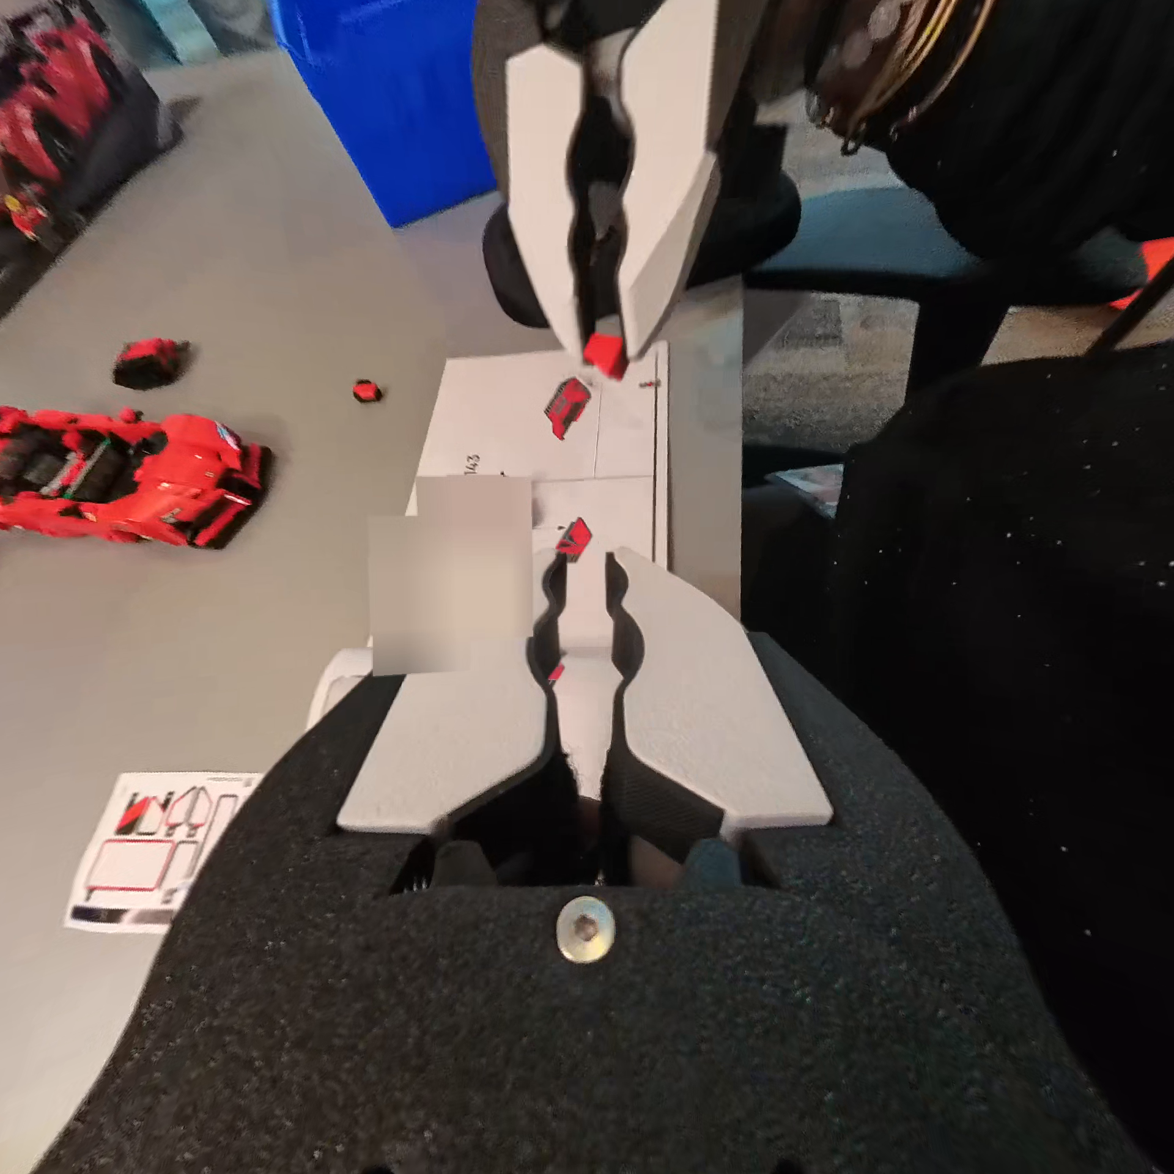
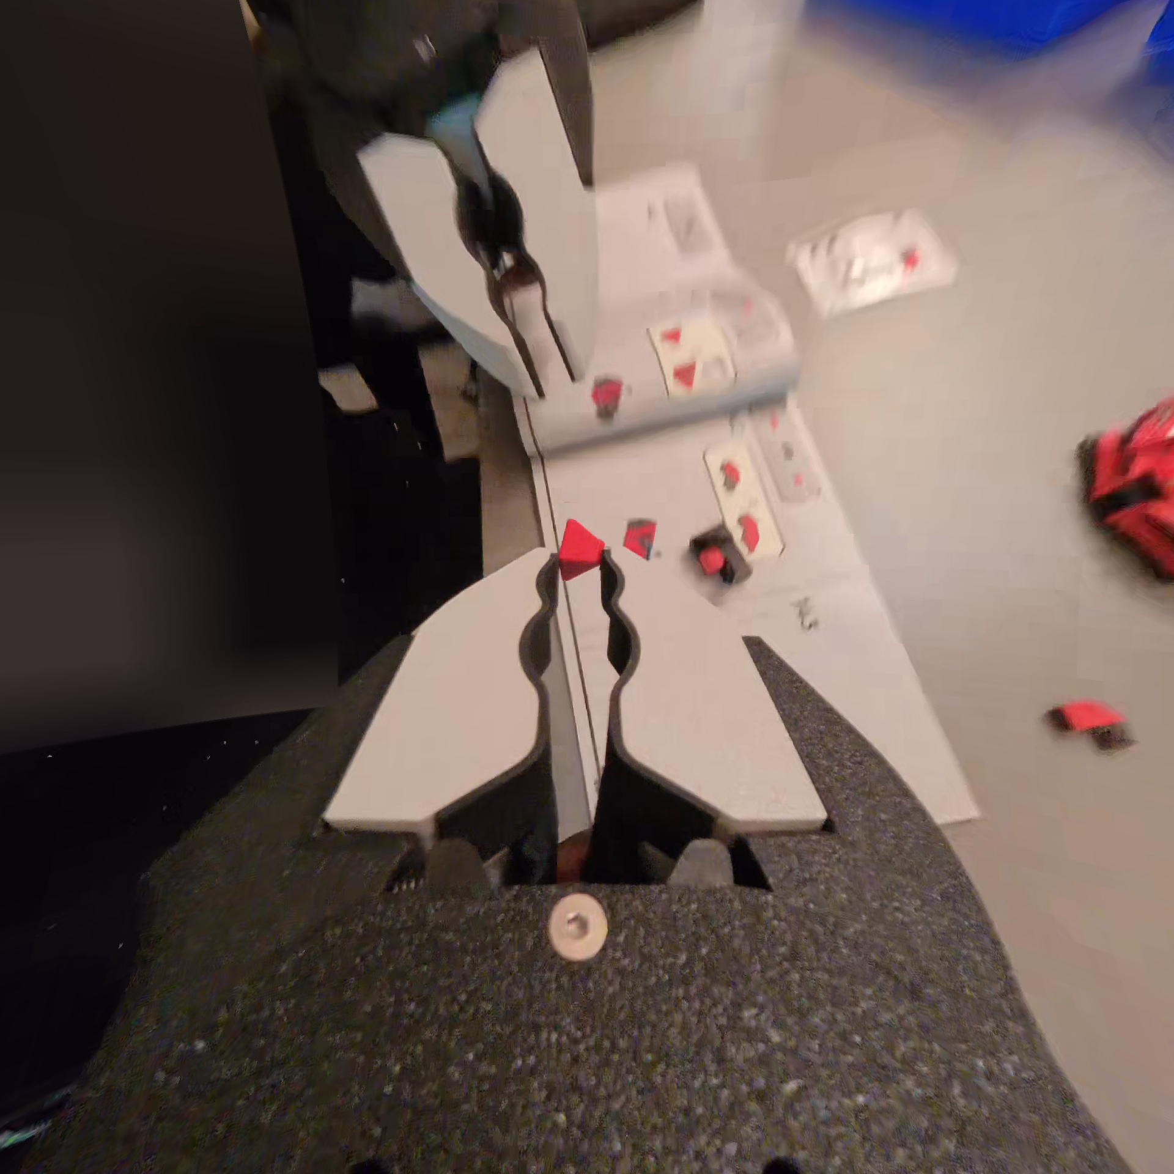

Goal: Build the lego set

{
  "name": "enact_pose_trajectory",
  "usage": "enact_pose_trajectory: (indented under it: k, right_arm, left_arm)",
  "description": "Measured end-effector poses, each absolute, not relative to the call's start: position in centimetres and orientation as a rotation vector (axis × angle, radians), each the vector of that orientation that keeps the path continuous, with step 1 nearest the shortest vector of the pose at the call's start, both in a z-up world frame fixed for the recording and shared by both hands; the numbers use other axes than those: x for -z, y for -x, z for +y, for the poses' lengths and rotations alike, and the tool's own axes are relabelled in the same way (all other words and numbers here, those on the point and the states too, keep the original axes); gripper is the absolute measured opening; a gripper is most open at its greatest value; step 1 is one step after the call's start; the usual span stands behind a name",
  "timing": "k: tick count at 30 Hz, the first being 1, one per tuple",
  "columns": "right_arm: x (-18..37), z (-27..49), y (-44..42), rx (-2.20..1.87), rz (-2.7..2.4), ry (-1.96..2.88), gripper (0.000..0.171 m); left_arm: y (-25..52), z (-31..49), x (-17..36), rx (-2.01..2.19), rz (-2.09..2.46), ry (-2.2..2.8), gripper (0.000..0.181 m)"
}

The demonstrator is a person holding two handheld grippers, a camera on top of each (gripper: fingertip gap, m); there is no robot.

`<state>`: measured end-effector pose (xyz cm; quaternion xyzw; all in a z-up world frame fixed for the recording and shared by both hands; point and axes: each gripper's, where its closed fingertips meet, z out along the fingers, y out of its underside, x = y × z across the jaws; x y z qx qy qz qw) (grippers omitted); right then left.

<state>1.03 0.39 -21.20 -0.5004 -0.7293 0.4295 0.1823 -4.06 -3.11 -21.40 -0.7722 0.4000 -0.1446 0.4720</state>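
Red against grey, a small lego piece [image 2: 579, 550] sits pinched between the tips of the right gripper [image 2: 581, 559], which the left wrist view shows coming down from above with the same piece [image 1: 605, 354] just over the open instruction booklet [image 1: 622, 445]. The left gripper [image 1: 581, 559] holds nothing: its grey fingers [image 1: 673, 641] stand a little apart with a narrow gap between the tips, and it hovers over the near edge of the booklet at the table's border. On the booklet page, in the right wrist view, lies a small black and red sub-assembly [image 2: 721, 559]. Further out on the grey table [image 1: 254, 254] sits the partly built red car [image 1: 133, 476], with a black and red chunk [image 1: 149, 362] and a tiny red and black piece [image 1: 367, 391] beyond it. A sticker sheet [image 1: 149, 851] lies near the left gripper's body. A blue bin [image 1: 394, 108] stands at the table's far side, and the lego box [image 1: 51, 127] rests at the far left corner.
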Motion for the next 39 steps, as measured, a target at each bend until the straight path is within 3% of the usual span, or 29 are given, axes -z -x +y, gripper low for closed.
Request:
enact_pose_trajectory:
  k: [9, 20, 29, 39]
  right_arm:
    - [24.0, 4.4, 0.6, -0.981, -2.216, 1.476, 0.013]
    - [23.1, 3.3, 1.7, -1.336, -2.118, 1.488, 0.013]
    - [13.5, 2.8, 1.9, -2.197, -1.439, 1.332, 0.013]
    - [12.4, 2.0, 1.8, -2.302, -1.282, 1.270, 0.012]
  left_arm:
    - [4.4, 0.9, 24.6, 0.275, 0.977, 2.088, 0.017]
    - [3.4, 3.3, 26.9, 0.261, 1.083, 2.154, 0.019]
    - [1.2, 2.9, 14.8, 0.540, 0.699, 1.545, 0.011]
    - [0.7, 2.5, 12.9, 0.542, 0.640, 1.457, 0.006]
